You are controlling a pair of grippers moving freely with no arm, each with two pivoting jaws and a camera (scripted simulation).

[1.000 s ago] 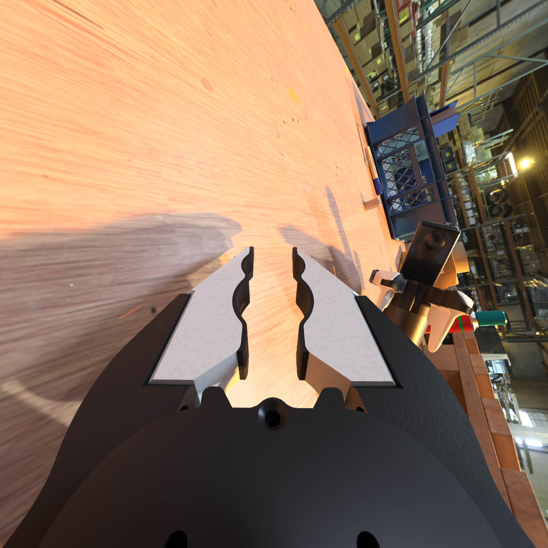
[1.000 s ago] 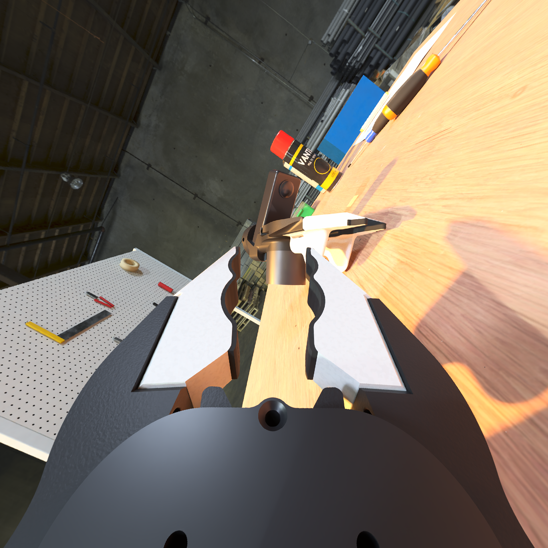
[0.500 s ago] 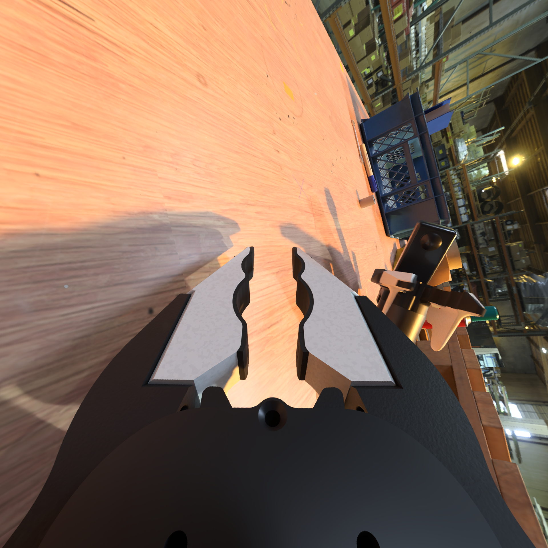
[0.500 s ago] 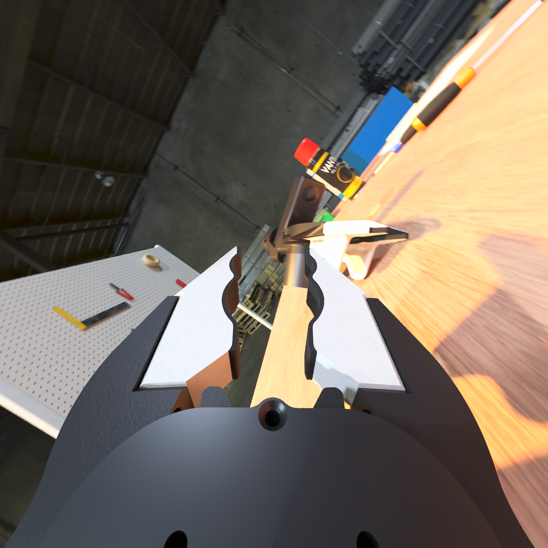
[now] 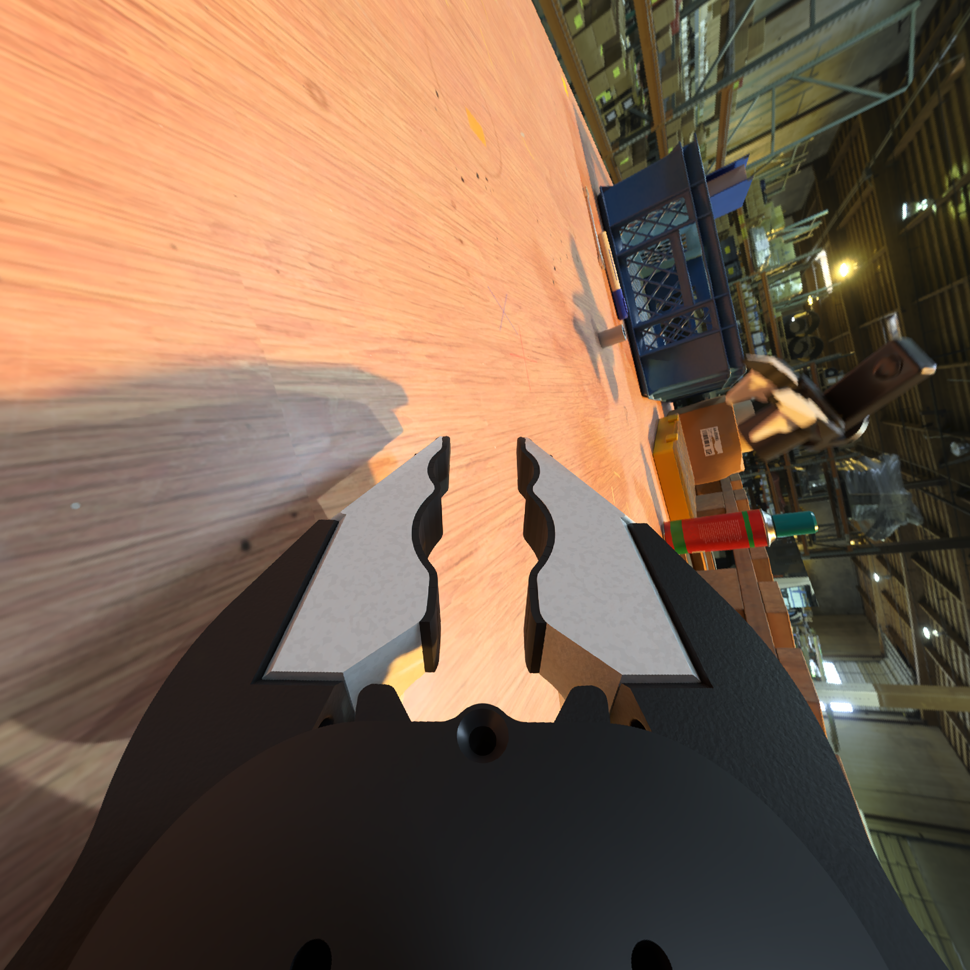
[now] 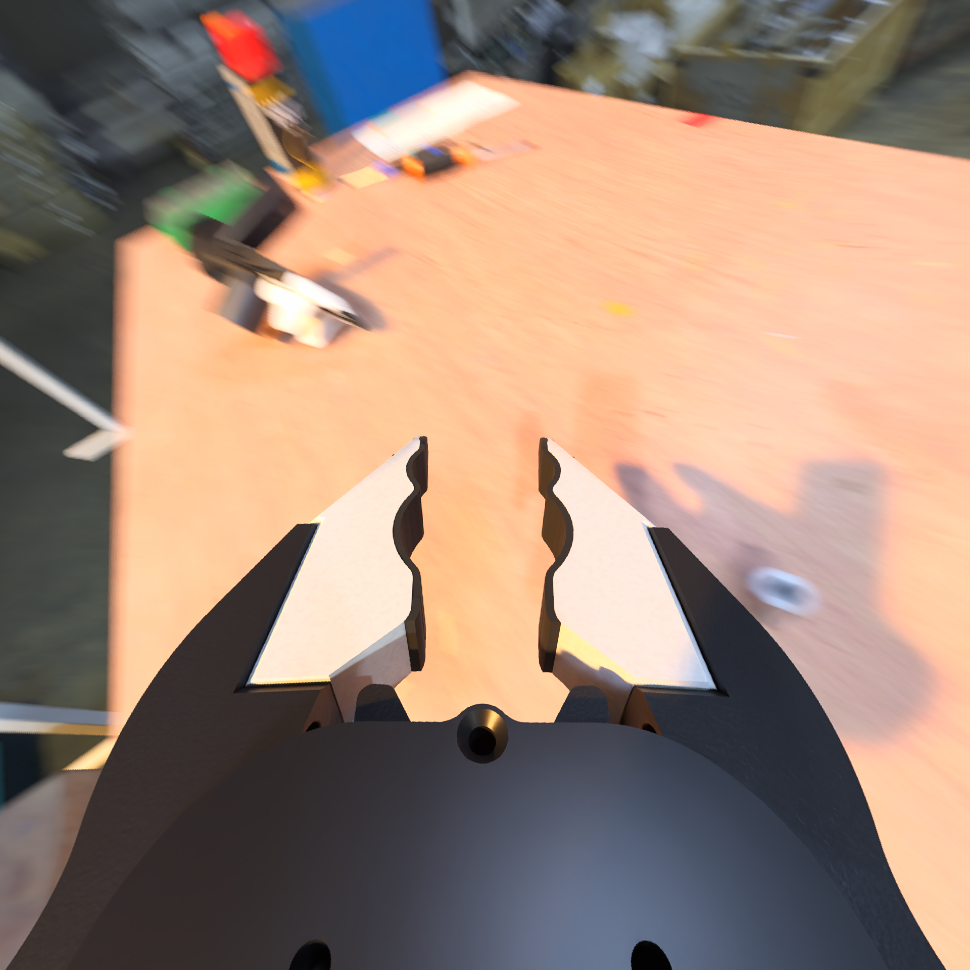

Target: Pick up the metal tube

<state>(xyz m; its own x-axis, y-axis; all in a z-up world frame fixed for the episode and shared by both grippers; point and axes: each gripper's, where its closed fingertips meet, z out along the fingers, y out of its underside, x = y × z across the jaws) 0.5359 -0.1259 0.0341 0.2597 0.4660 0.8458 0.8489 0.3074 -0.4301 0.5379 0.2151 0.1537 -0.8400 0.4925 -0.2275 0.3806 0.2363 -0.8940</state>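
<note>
The metal tube [image 5: 611, 336] is a short silver cylinder standing upright on the wooden table [image 5: 262, 210], close to a blue crate. In the right wrist view it shows from above as a blurred silver ring [image 6: 782, 590], just right of my right finger. My left gripper [image 5: 483, 443] is open and empty, low over the table, well short of the tube. My right gripper [image 6: 484, 443] is open and empty, high above the table and looking down; it also shows in the left wrist view [image 5: 819, 409], in the air. The left gripper shows in the right wrist view [image 6: 283, 299] near the table's left edge.
A blue crate [image 5: 677, 294], a cardboard box [image 5: 714, 446], a yellow box [image 5: 672, 472] and a red spray can with a green cap [image 5: 735, 530] line one table edge. A blue box [image 6: 367, 58], a red-capped can [image 6: 246, 52] and an orange-and-black screwdriver [image 6: 430, 160] lie at the far edge.
My right gripper has risen and swung fast from beside the left gripper to look down on the table, bringing the tube into its view. My left gripper has barely moved.
</note>
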